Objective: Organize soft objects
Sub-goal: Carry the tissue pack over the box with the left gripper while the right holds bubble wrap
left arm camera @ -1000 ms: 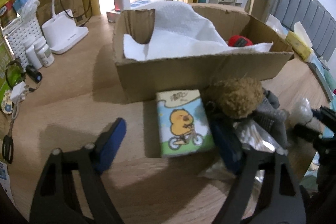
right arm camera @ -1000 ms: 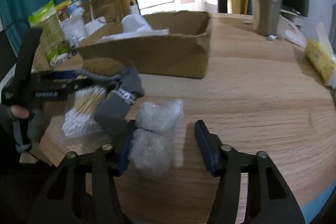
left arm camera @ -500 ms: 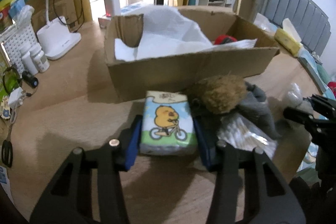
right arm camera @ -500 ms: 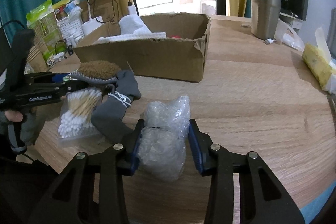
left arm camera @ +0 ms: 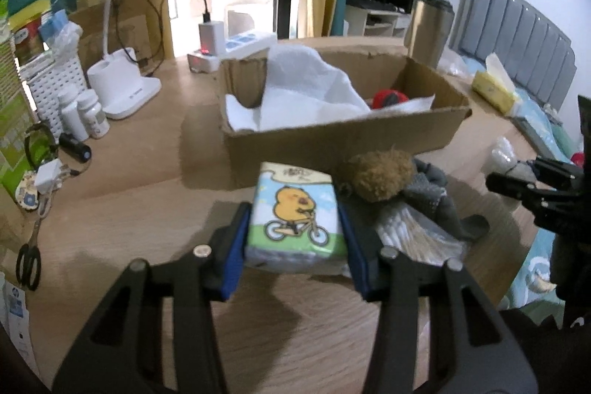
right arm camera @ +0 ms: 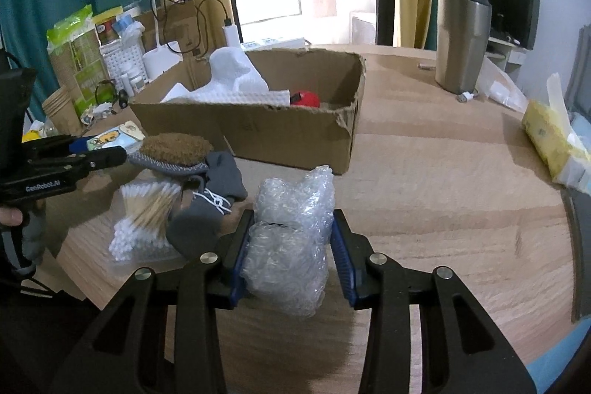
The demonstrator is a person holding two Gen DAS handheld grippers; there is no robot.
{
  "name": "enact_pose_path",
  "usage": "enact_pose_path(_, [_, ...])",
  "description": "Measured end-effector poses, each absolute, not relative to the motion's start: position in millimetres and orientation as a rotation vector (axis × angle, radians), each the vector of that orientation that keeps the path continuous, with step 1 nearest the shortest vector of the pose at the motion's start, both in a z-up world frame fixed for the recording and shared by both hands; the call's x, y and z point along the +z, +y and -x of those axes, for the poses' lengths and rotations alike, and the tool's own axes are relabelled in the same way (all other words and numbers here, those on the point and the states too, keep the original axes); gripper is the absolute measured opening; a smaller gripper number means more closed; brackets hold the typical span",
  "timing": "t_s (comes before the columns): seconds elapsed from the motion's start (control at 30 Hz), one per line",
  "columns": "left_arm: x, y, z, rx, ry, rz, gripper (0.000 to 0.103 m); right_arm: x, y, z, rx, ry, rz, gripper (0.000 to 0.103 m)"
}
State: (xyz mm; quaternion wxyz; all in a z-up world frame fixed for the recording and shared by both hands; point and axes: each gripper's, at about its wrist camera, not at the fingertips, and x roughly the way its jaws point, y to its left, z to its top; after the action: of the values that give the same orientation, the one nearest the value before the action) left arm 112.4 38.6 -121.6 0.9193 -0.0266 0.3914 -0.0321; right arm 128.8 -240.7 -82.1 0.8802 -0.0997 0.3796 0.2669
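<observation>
I am working in front of the cardboard box [left arm camera: 343, 135], which is sitting open on the wooden table [right arm camera: 443, 180] with white foam sheet [left arm camera: 306, 91] and a red thing [right arm camera: 306, 98] already inside it; everything I am handling lies on the near side of that box.

My left gripper [left arm camera: 295, 235] is clamping the tissue pack [left arm camera: 297, 213], the one printed with a yellow creature on a bicycle, just in front of the box's near wall. Its two blue pads are pressing the pack's long sides. I judge it light and squashy, with a slick film wrapper, so taking it across the middle as I am doing seems right; too hard a squeeze would only crumple it.

My right gripper [right arm camera: 291, 253] is closing on the bubble wrap wad [right arm camera: 291, 235], in front of the box and toward its right corner. It looks almost weightless and springy, and it may bulge out of the pads, so I am gripping the lower, thicker lump.

Beside the box's near wall, the brown fuzzy toy [left arm camera: 380, 176], grey sock [right arm camera: 218, 187] and cotton swab packet [right arm camera: 147, 213] are waiting, touching one another.
</observation>
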Motion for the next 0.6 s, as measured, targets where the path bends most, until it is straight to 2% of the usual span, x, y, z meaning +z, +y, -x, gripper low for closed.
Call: enact_pose_path(0.6, [-83,66,-96,-0.089,0.667,0.2,0.048,-62,-233,-135,0.549,0.738,0.22,0.042])
